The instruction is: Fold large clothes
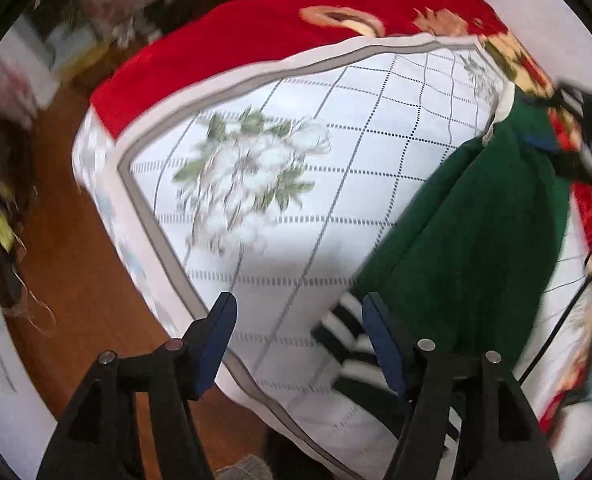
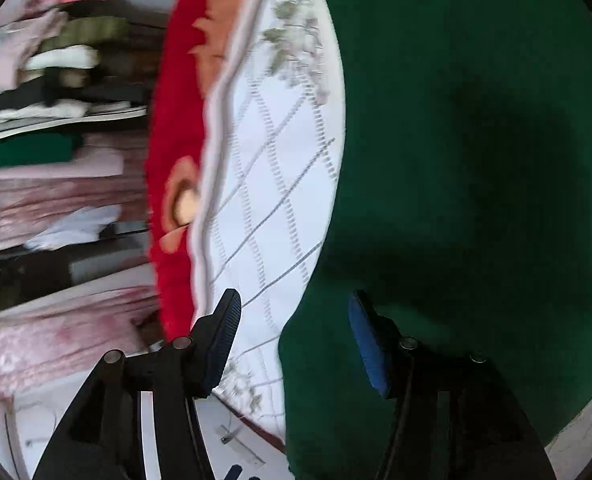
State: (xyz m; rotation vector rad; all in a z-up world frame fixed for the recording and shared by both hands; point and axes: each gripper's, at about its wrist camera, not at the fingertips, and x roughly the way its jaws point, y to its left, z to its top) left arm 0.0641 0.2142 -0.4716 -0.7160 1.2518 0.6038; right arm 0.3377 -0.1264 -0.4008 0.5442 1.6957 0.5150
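Green knit fabric, one large dark-green garment [image 1: 476, 232], lies spread on the bed, and we see it in both views. From the left wrist it runs down the right side of the white quilted bedspread with a grey grid and flower print [image 1: 296, 160], ending in one black-and-white striped hem [image 1: 348, 344] that sits just ahead of the left gripper [image 1: 300, 332], close against the inner face of its right-hand finger. Our left gripper stands open, its two blue-padded fingers [image 1: 380, 344] apart with nothing clamped between them; the striped edge and bare bedspread show in the gap.

Over to the right wrist: the same green garment [image 2: 476, 160] fills the right half of the view. Our right gripper [image 2: 291, 328] hangs open too, and its jaws grip nothing. One blue pad [image 2: 364, 340] is over the green cloth, the other finger over the white bedspread [image 2: 279, 184], so the garment's edge runs between them. Whether either pad touches the fabric, we cannot tell.

Beyond the bedspread lies one red fleece blanket with tan cartoon shapes [image 1: 235, 40], along the bed's far edge. Brown wooden floor [image 1: 79, 240] shows beside the bed in the left view. In the right view, blurred shelves of stacked folded clothes [image 2: 55, 80] stand past the red blanket [image 2: 171, 120]; we cannot count those.
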